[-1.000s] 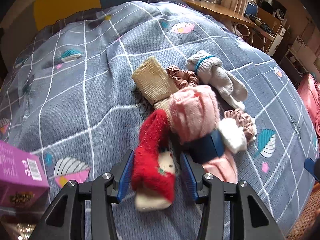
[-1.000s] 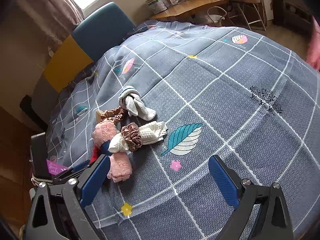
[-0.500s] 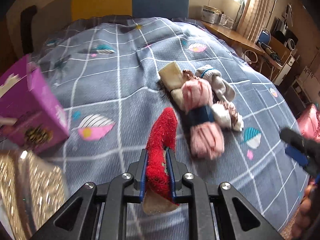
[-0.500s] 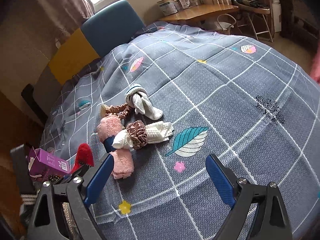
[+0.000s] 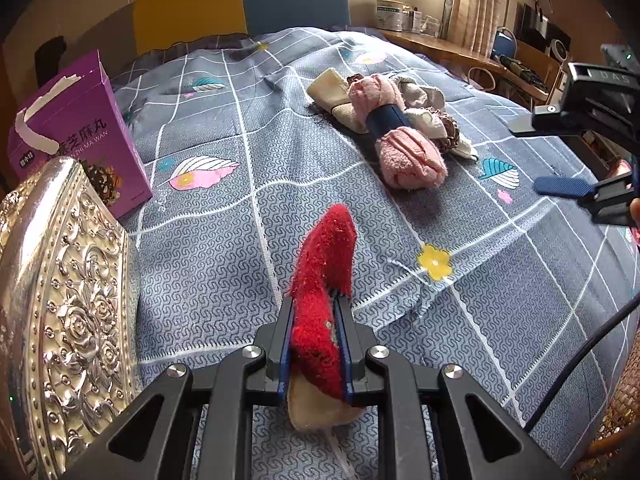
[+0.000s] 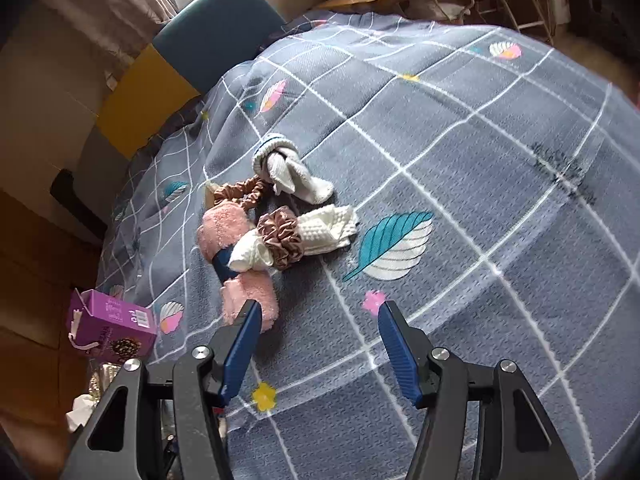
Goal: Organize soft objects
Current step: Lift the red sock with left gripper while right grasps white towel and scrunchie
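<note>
I count one red sock pinched in my left claw, two scrunchies, one pink sock roll at 11 o'clock from my right claw, which gapes narrower than a second ago. The red sock has been lifted clear of the pile.

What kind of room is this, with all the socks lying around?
Most likely a bedroom. A grey checked quilt with leaf prints covers what looks like a bed, a blue and yellow headboard stands behind it, and a wooden desk sits by the curtained window.
</note>
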The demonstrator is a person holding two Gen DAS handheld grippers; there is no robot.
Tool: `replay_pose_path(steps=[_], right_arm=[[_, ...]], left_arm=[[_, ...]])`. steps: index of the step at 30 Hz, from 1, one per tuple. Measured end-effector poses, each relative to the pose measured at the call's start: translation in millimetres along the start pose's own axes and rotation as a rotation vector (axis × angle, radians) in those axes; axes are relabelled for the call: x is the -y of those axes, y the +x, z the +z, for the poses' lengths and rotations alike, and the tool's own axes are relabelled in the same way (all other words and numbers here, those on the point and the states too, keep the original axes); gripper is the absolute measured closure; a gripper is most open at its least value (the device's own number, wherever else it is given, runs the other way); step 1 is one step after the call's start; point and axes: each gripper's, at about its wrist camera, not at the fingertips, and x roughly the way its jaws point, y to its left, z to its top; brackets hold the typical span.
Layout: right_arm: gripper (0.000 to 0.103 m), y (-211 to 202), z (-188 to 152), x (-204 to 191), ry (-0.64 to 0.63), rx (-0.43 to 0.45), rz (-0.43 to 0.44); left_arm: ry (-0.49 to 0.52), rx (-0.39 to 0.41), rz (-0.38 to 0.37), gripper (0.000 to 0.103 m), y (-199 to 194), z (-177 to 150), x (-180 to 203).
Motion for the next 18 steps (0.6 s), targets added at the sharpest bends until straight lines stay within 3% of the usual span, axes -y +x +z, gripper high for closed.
replay_pose_path(steps=[3,6,9,15,18], right_arm=[[0.04,13,1,5,0.117,-0.04,0.087],[0.021,27,12,5,0.228,-0.043,0.155],[0.017,46,28,0,0.314,-0.039,0.175],[0.017,91,49,-19,0.349,-0.035,0.084],[0.029,102,58,-23,0.323,-0.008,0.028]], left_arm=[[0.001,0.014,-0.007,0.085,-1,-2,0],[0.003,0.025,-0.006,0.085,-2,-6,1],[-0.003,0.031,-0.016,0.085,-2,-8,0],[-0.014,0.044,-0.031,0.085,-3,-10,-2],[-0.022,0.047,-0.042,0.085,-3,-10,-3]])
